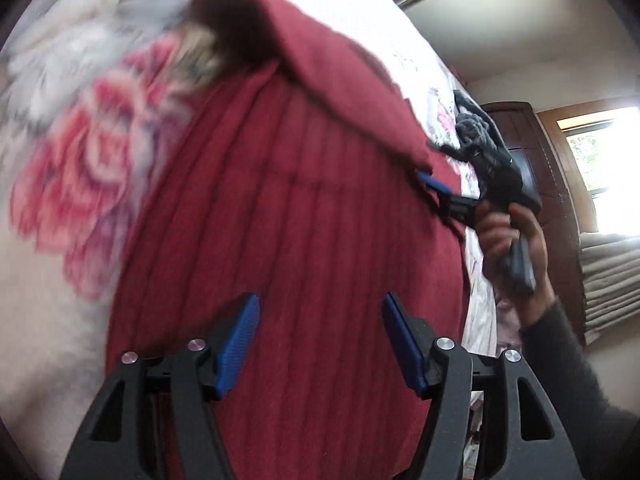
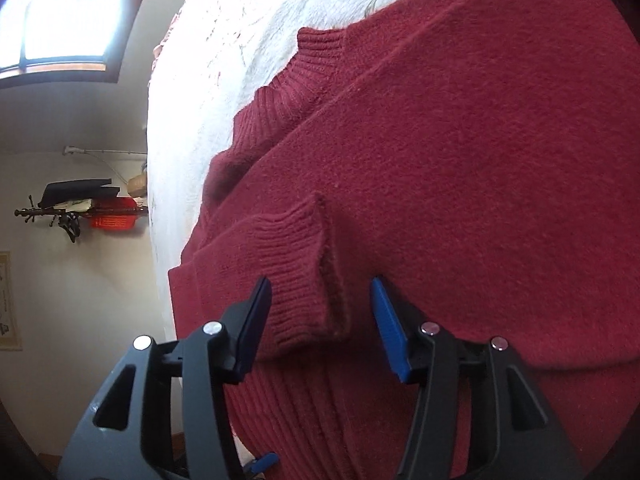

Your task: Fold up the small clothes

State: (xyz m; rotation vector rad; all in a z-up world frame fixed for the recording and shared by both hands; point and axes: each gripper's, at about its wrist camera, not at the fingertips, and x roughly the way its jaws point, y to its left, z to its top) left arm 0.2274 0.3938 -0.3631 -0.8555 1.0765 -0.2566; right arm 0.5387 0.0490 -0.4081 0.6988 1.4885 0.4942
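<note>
On the floral bed [image 1: 60, 208], the sweater [image 1: 304, 240] has its sleeves folded in (cuff [image 2: 298, 264] at 12 o'clock); body unfolded, both grippers [image 1: 318, 344] [image 2: 320, 328] spread, empty.

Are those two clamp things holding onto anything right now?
No. Both the left tool and right tool are open over the red sweater, gripping nothing.

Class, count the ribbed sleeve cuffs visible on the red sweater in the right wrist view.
2: one cuff lies between the right gripper fingers; another cuff lies farther off, at the sweater's edge by the white blanket.
</note>
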